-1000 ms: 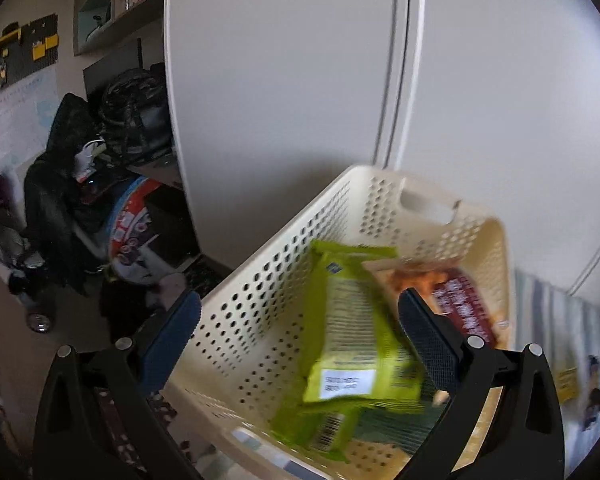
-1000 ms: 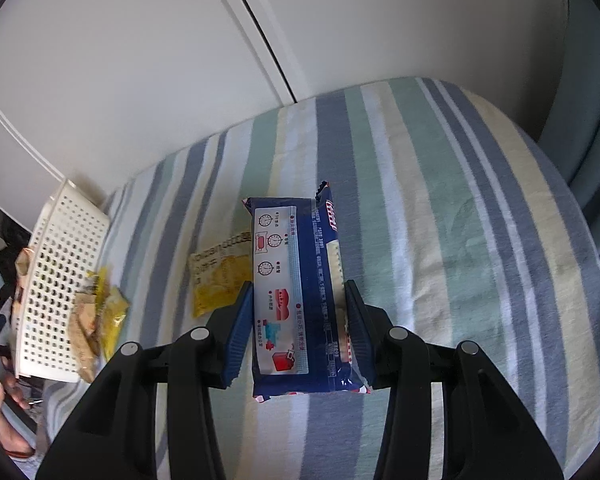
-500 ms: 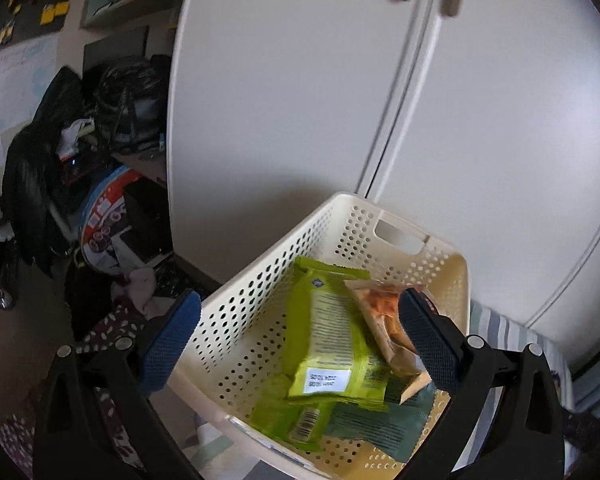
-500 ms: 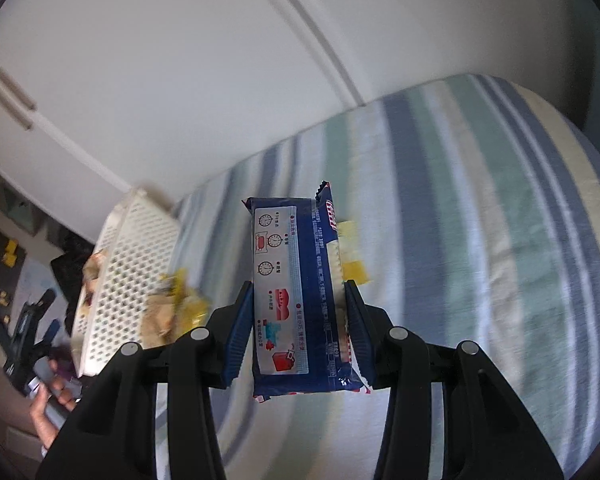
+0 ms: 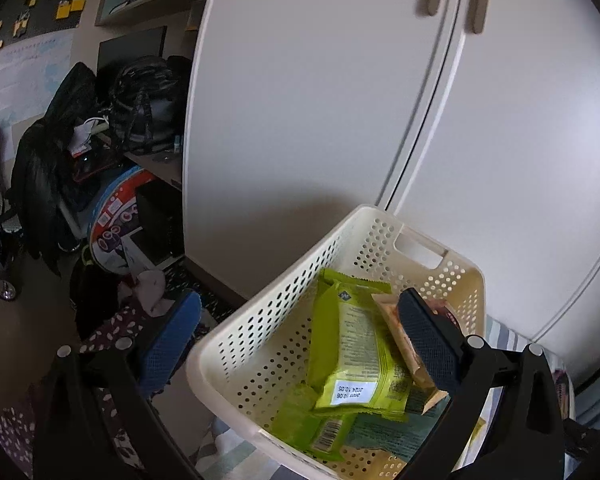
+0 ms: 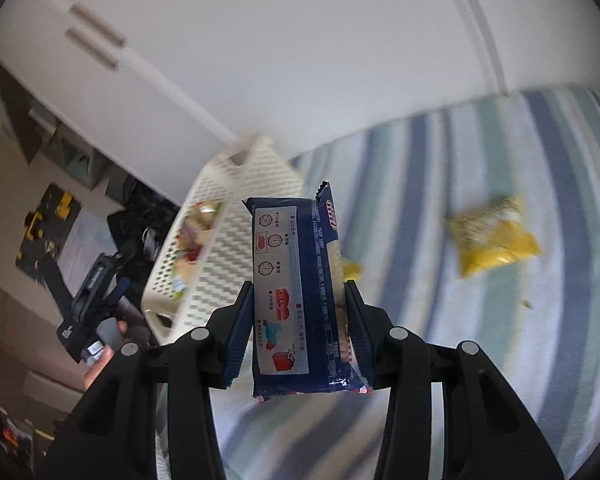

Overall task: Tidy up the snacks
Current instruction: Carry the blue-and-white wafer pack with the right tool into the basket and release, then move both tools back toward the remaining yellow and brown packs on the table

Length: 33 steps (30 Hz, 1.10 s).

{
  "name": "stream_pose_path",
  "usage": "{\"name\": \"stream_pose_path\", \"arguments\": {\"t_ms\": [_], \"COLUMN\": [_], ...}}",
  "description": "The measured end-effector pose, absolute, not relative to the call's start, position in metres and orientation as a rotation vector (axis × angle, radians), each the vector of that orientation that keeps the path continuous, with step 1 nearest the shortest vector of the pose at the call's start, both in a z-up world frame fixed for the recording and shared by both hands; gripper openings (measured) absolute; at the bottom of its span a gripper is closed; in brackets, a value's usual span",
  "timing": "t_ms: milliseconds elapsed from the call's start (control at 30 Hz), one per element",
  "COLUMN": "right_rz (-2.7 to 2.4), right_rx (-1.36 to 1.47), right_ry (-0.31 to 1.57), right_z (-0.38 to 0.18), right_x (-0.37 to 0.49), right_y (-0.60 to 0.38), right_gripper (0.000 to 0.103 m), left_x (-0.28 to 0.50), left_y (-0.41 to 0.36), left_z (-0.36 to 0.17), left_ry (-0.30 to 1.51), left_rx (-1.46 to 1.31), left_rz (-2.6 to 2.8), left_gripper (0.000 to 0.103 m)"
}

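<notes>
Right gripper (image 6: 298, 332) clamps upright navy snack pack (image 6: 296, 292) | left gripper (image 5: 300, 344) spread wide

The left gripper (image 5: 300, 340) is held with its jaws spread wide, and nothing is gripped between its blue pads (image 5: 168, 344). The right gripper (image 6: 300, 334) is closed from both sides on a packet, which is kept upright between the fingers (image 6: 236, 340). In the right wrist view, the left gripper (image 6: 96, 304) is seen from outside, and part of a hand (image 6: 100, 364) is visible under it.
</notes>
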State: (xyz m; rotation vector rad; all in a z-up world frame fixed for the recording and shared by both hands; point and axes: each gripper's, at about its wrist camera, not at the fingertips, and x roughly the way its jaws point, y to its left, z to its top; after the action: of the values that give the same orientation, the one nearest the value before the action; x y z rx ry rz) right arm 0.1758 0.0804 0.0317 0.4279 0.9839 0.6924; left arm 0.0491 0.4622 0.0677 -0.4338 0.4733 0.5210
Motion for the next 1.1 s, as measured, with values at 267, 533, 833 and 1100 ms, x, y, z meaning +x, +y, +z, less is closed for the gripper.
{"name": "stream_pose_path", "arguments": {"t_ms": [267,533,833,1100], "right_rz": [0.831,0.831,0.717,0.593], "right_rx": [0.330,0.244,0.130,0.031], "right_ry": [0.960,0.978,1.006,0.986], "right_z": [0.082,0.081,0.048,0.037], "right_x": [0.172,0.177,0.199,0.230], "right_y": [0.194,0.259,0.302,0.314], "right_gripper": [0.045,0.045,0.043,0.042], "left_x": [0.039,0.026,0.023,0.022], "left_y": [0.481,0.495,0.501,0.503], "left_z": [0.068,0.070,0.070,0.069], "left_ry": [0.448,0.412,0.401,0.402], "left_rx": [-0.498,-0.559,-0.586,-0.599], "left_rz": [0.534,0.547,0.540,0.529], "left_gripper": [0.100,0.100,0.100,0.100]}}
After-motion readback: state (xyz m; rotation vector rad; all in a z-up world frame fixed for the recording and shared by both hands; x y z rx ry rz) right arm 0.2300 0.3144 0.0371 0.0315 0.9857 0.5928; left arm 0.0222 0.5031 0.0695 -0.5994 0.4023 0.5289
